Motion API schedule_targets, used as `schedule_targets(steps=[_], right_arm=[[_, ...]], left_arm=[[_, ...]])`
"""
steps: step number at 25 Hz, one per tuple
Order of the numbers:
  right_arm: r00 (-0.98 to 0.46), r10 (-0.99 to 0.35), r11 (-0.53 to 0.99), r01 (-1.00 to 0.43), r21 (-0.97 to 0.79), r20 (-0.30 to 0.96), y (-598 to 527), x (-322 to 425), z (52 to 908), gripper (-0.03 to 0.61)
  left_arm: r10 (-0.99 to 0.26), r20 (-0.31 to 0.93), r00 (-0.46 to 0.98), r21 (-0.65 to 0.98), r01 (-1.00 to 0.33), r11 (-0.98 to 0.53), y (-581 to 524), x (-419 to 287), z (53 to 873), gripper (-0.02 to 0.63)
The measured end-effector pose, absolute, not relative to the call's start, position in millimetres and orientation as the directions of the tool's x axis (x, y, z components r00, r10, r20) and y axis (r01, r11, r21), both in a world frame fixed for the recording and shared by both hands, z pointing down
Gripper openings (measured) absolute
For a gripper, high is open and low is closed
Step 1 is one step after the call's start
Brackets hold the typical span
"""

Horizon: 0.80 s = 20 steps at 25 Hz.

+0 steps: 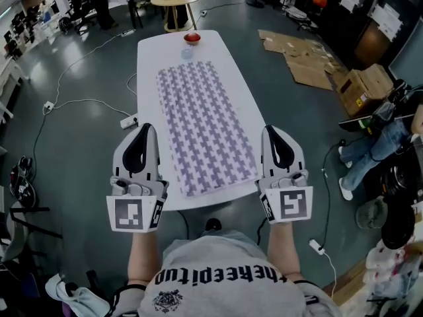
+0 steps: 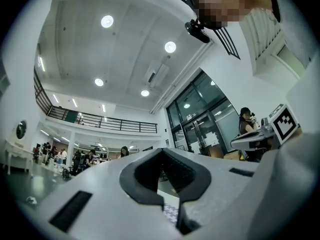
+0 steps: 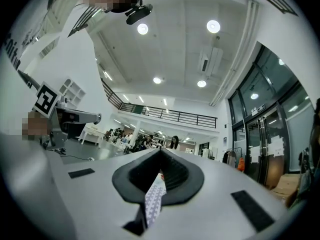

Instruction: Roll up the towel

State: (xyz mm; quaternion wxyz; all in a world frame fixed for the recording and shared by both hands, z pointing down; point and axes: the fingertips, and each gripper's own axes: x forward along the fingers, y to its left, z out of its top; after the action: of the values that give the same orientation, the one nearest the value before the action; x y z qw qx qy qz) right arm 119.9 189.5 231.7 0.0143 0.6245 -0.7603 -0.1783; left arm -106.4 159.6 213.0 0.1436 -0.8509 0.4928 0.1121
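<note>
A white towel with a purple houndstooth pattern (image 1: 205,124) lies spread flat along a white table (image 1: 149,65), its near edge close to the table's near end. My left gripper (image 1: 144,129) hovers off the towel's near left corner, beside the table edge, with its jaws shut and empty. My right gripper (image 1: 272,131) hovers off the near right corner, also shut and empty. In the left gripper view the closed jaws (image 2: 162,151) show only a sliver of towel (image 2: 171,213) through their slit. In the right gripper view the closed jaws (image 3: 161,151) show a strip of towel (image 3: 154,196) the same way.
A red bowl-like object (image 1: 192,38) and a small pale item (image 1: 187,53) sit at the table's far end. Flattened cardboard (image 1: 310,58) and boxes (image 1: 360,88) lie on the floor to the right, near a seated person (image 1: 377,150). A power strip (image 1: 129,121) lies on the floor left.
</note>
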Motion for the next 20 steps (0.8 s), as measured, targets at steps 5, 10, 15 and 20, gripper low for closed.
schedule_targets(steps=[5, 10, 15, 20], right_arm=[[-0.271, -0.945, 0.213, -0.935, 0.284, -0.184, 161.7, 122.6, 240.3, 0.003], [-0.329, -0.940, 0.290, -0.910, 0.297, -0.089, 133.3, 125.1, 264.6, 0.002], [-0.368, -0.927, 0.373, -0.873, 0.313, 0.078, 115.4, 127.5, 314.4, 0.003], [-0.400, -0.885, 0.460, -0.830, 0.315, 0.238, 108.8, 118.5, 372.2, 0.003]], left_arm=[[-0.829, -0.323, 0.457, -0.143, -0.889, -0.435, 142.2, -102.5, 220.4, 0.005], [-0.859, -0.263, 0.440, -0.146, -0.898, -0.415, 126.2, -96.0, 236.8, 0.005], [-0.887, -0.154, 0.435, -0.139, -0.899, -0.416, 115.1, -87.8, 271.2, 0.005], [-0.887, 0.003, 0.462, -0.182, -0.872, -0.454, 106.5, -83.9, 325.2, 0.005]])
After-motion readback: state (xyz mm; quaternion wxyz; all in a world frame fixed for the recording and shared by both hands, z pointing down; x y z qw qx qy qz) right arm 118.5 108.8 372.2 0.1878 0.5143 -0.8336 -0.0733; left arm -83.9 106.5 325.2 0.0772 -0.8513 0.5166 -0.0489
